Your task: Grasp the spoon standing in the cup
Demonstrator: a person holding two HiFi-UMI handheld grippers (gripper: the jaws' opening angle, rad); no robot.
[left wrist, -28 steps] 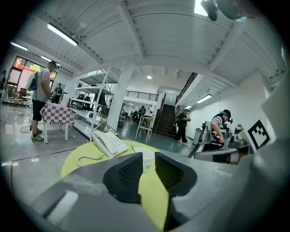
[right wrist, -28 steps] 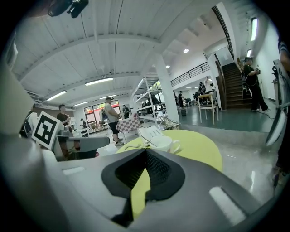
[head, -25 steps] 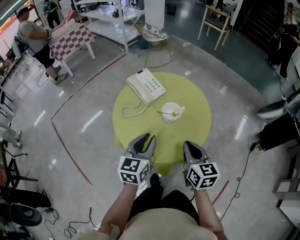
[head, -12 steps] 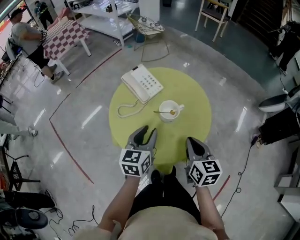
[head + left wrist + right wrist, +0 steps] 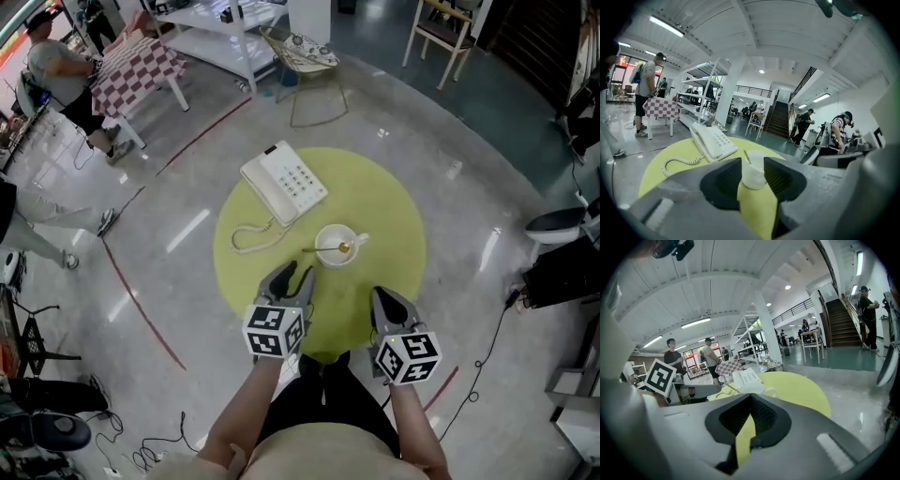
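Note:
A white cup [image 5: 338,247] stands on the round yellow table [image 5: 384,220], with a gold-handled spoon [image 5: 321,249] leaning out of it to the left. My left gripper [image 5: 292,276] hovers over the table's near edge, just short of the cup. Its jaws are opening and nothing is between them. In the left gripper view the cup [image 5: 753,174] and the spoon handle [image 5: 746,156] show beyond the gap of the left gripper [image 5: 753,173]. My right gripper [image 5: 380,296] hangs at the near right edge, and in the right gripper view the right gripper [image 5: 750,399] is shut and empty.
A white desk phone [image 5: 283,180] with a coiled cord [image 5: 246,238] lies on the table's far left. People stand at the left by a checked table [image 5: 141,66]. White shelving [image 5: 225,23] and a chair [image 5: 441,28] lie beyond. Cables [image 5: 487,347] trail on the floor.
The left jaws have spread wider. Both grippers have come a little closer to the cup. A person's legs have entered at the left edge.

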